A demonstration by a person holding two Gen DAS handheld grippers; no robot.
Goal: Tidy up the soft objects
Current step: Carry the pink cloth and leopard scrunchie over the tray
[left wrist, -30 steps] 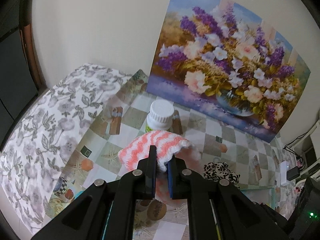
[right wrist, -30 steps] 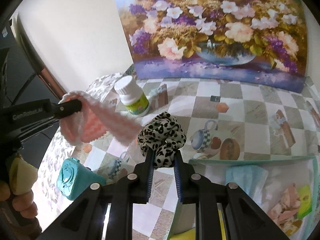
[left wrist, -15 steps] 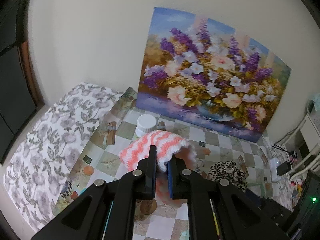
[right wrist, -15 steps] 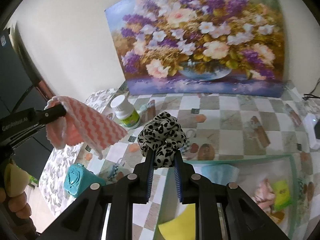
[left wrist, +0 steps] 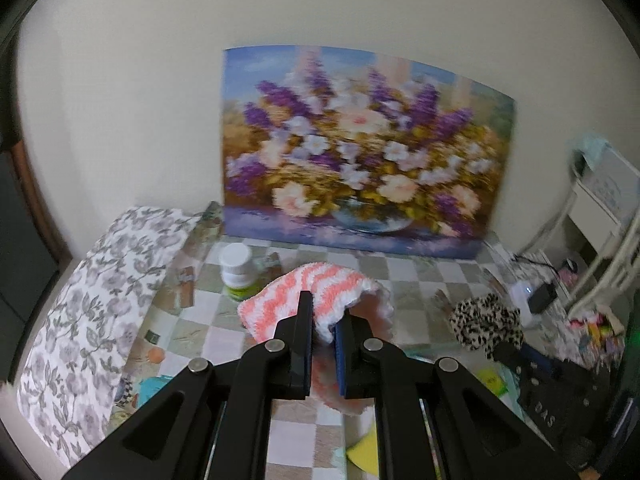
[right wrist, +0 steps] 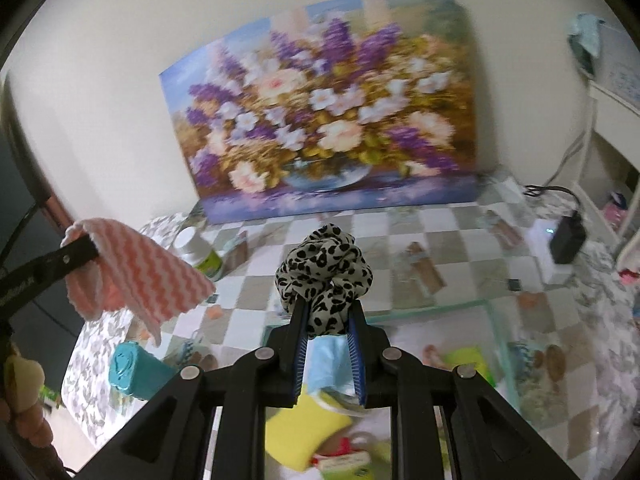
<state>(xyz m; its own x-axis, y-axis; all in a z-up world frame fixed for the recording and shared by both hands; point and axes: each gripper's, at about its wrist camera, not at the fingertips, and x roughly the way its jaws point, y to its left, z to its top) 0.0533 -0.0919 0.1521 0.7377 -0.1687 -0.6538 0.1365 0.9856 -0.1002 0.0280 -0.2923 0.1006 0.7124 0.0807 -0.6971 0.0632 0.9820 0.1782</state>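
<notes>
Aloft, left claw (left wrist: pixel 323 320) pinching striped cloth (left wrist: pixel 308 292), right claw (right wrist: pixel 328 320) pinching leopard scrunchie (right wrist: pixel 324 264).

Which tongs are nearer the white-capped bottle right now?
Left. The left tongs, shut on the pink striped cloth, hang just right of the white-capped bottle. The right tongs, shut on the leopard scrunchie, sit farther right.

At frame centre, the right tongs (right wrist: pixel 329 334) pinch a leopard-print fabric scrunchie (right wrist: pixel 325 276) above the checkered tabletop (right wrist: pixel 400 224). At left, the left tongs (right wrist: pixel 78 254) hold a pink-and-white zigzag cloth (right wrist: pixel 148 280).
</notes>
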